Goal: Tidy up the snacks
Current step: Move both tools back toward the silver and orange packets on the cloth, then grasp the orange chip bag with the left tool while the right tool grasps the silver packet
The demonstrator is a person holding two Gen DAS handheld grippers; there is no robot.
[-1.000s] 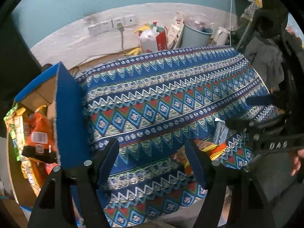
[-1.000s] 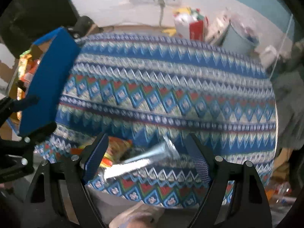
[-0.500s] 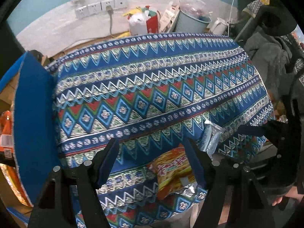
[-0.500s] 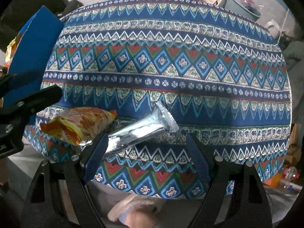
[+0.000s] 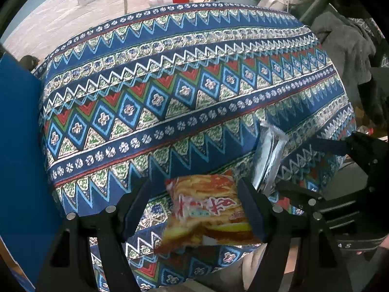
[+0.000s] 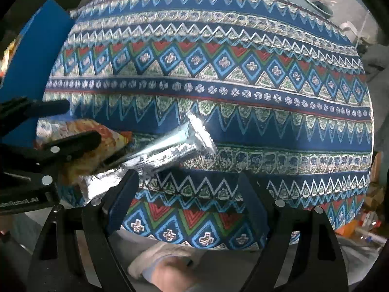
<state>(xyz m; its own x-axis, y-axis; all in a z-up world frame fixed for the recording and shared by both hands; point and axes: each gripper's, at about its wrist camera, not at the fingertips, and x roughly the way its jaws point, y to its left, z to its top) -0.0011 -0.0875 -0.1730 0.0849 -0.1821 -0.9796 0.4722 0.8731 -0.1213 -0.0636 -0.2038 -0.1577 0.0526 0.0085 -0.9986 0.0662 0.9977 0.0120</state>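
A crinkly orange snack bag (image 5: 206,209) lies beside a silver packet (image 6: 167,150); the left gripper (image 5: 194,209) has come closer, jaws wide around it. The right gripper (image 6: 187,194) hovers wide.

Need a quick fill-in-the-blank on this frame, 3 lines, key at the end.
1. The orange snack bag lies between the fingers of the ___ tool.
2. Beside the bag lies a ___ foil packet.
3. Both tools, the right one included, have their jaws ___.

Missing words: left; silver; open
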